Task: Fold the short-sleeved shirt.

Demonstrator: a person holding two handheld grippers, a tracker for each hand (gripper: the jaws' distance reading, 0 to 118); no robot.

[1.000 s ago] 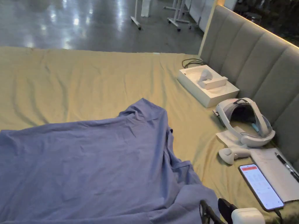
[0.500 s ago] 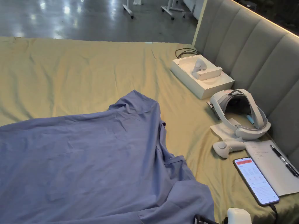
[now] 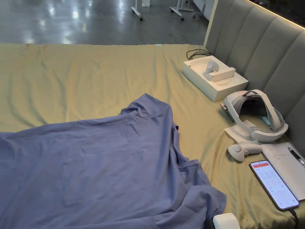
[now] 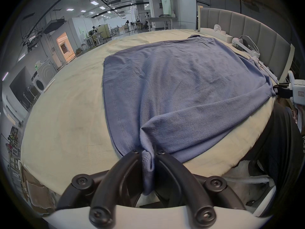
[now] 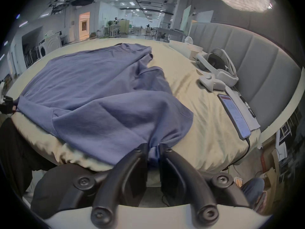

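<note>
A blue short-sleeved shirt (image 3: 98,167) lies spread over the near part of a bed with a yellow-green sheet (image 3: 89,77). In the left gripper view, my left gripper (image 4: 148,155) is shut on the shirt (image 4: 181,87) at a near corner by the hem, cloth bunched between both jaws. In the right gripper view, my right gripper (image 5: 153,147) is shut on the shirt (image 5: 92,90) near a sleeve, at the bed's near edge. The right gripper's white body (image 3: 225,221) pokes in at the bottom of the head view. A sleeve (image 3: 149,108) points toward the far side.
Along the grey padded headboard (image 3: 268,50) on the right lie a white box (image 3: 214,77), a white headset (image 3: 257,114), a controller (image 3: 242,149), a phone (image 3: 274,185) with its screen lit and a notebook with a pen (image 3: 290,167). Beyond the bed is shiny floor.
The head camera has shifted, so the whole scene slid. The right gripper sits lower in the picture, with just its white top left in view. The shirt's lie looks unchanged.
</note>
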